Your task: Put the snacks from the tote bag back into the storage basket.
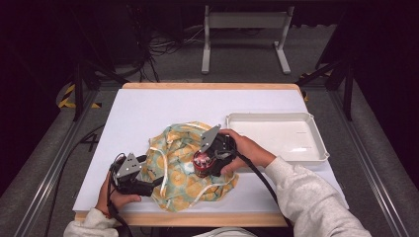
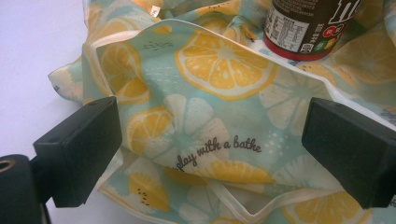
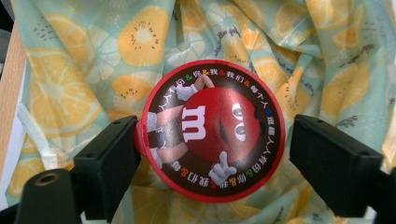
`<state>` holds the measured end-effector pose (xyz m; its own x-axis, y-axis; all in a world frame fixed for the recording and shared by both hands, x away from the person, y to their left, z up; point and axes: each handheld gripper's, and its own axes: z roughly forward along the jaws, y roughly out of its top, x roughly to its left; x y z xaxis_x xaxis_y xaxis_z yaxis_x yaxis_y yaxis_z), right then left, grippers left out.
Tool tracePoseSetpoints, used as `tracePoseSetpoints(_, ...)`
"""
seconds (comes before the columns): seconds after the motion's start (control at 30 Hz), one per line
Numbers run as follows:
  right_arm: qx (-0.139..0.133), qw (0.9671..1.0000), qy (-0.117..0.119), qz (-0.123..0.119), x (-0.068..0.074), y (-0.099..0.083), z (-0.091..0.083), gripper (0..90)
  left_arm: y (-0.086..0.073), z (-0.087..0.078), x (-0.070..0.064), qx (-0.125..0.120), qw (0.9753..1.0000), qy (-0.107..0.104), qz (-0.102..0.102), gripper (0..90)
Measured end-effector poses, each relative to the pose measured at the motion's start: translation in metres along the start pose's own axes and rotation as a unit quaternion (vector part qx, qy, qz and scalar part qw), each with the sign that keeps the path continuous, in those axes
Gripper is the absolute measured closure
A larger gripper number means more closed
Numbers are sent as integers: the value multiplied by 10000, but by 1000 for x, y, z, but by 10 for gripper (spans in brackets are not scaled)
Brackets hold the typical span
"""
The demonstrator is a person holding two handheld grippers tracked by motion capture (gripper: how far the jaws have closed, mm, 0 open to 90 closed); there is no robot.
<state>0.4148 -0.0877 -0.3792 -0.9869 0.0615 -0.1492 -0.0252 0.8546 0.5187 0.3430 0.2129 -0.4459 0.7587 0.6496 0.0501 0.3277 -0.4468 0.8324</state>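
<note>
A light green cloth bag (image 1: 183,173) printed with lemon slices lies crumpled in the middle of the white table (image 1: 148,113). A red and brown M&M's can (image 1: 200,168) stands upright on the bag. My right gripper (image 1: 205,156) hangs over the can, open. In the right gripper view its jaws flank the can's lid (image 3: 212,130), the left jaw touching the rim and the right jaw a little apart. My left gripper (image 1: 150,183) sits at the bag's left edge, open. Its jaws straddle the bag's fabric (image 2: 210,93), with the can (image 2: 303,28) farther off.
A shallow white tray (image 1: 311,121) sits to the right of the bag. The table's wooden edge (image 1: 197,219) runs along the front. A metal stand (image 1: 244,22) and cables lie on the floor beyond the table.
</note>
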Motion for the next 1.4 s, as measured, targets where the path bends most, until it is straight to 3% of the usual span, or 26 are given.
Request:
tracePoseSetpoints(0.23, 56, 9997, 200, 120, -2, 3, 3, 227, 0, 0, 0, 14, 10000, -1, -12, 56)
tracePoseSetpoints(0.47, 599, 9981, 158, -6, -2, 18, 5, 230, 0, 0, 1, 8, 10000, -13, -25, 56)
tracePoseSetpoints(0.6, 756, 9970, 158, -29, -1, 23, 7, 232, 0, 0, 0, 8, 10000, -12, -19, 56)
tracePoseSetpoints(1.4, 858, 9962, 108, -57, 1, 29, 6, 237, -6, -6, -1, -27, 10000, 14, -62, 55)
